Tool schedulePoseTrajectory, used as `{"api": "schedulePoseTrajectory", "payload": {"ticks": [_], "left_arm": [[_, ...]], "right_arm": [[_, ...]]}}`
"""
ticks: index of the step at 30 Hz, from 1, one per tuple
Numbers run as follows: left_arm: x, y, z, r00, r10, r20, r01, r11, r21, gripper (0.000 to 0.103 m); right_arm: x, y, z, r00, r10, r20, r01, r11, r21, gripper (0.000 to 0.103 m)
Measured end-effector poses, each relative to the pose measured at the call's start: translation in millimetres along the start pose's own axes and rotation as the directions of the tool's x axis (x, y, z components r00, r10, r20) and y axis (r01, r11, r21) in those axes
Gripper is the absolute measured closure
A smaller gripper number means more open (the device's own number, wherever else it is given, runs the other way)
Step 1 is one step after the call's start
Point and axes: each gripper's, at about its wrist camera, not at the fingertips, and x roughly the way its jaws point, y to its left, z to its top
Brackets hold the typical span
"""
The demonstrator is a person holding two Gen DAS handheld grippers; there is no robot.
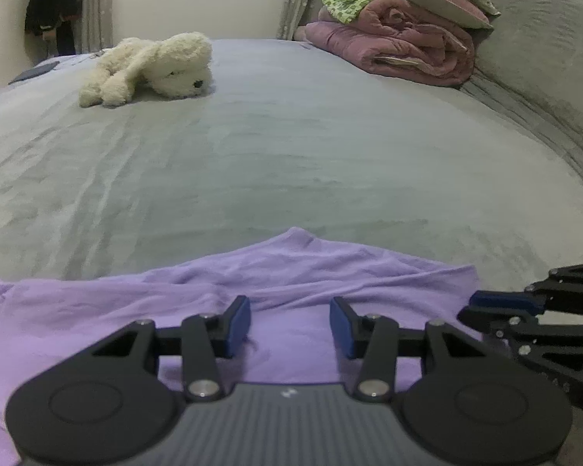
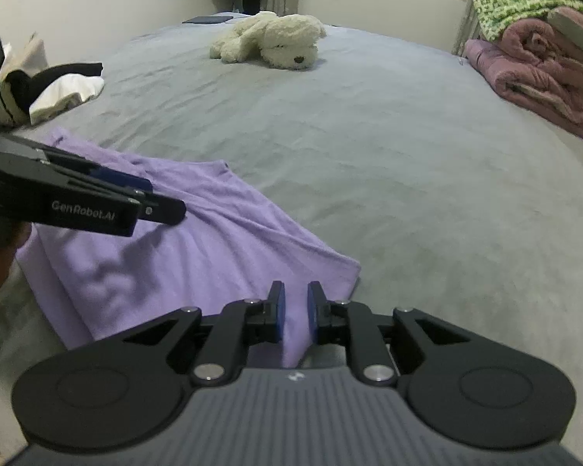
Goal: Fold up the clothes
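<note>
While the left tool (image 1: 290,324) hovers with its jaws apart over the purple shirt (image 1: 252,283) at the near edge of the bed (image 1: 291,155), nothing is gripped, so the loose fold could slump or skew.

From the right wrist, the right tool (image 2: 295,316) stands narrowly apart with a ridge of shirt between its pads; whether they press it I cannot tell. Snagged cloth could drag the fold askew.
</note>
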Motion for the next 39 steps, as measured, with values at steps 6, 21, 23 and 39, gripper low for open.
{"api": "schedulePoseTrajectory", "payload": {"ticks": [6,21,23,39], "left_arm": [[-3.8,-1.3,-1.7,0.999,0.038,0.0,-0.038,0.999,0.012,0.056],[-11.8,24.6,-4.6,0.995,0.097,0.003,-0.097,0.995,-0.023,0.055],[-13.9,37.2,-5.9,0.994,0.111,0.0,-0.111,0.992,-0.052,0.055],[-40.1,123.7,1.0,0.954,0.297,0.049,-0.282,0.939,-0.195,0.051]], "right_arm": [[-1.4,4.4,-1.6,1.0,-0.017,0.007,0.017,1.0,-0.018,0.085],[3.0,11.3,-3.8,0.999,-0.047,0.006,0.048,0.998,-0.049,0.085],[3.0,12.5,-3.5,0.999,-0.05,0.006,0.05,0.997,-0.051,0.085],[1.7,15.6,-5.0,0.998,-0.06,0.017,0.061,0.997,-0.049,0.082]]}}
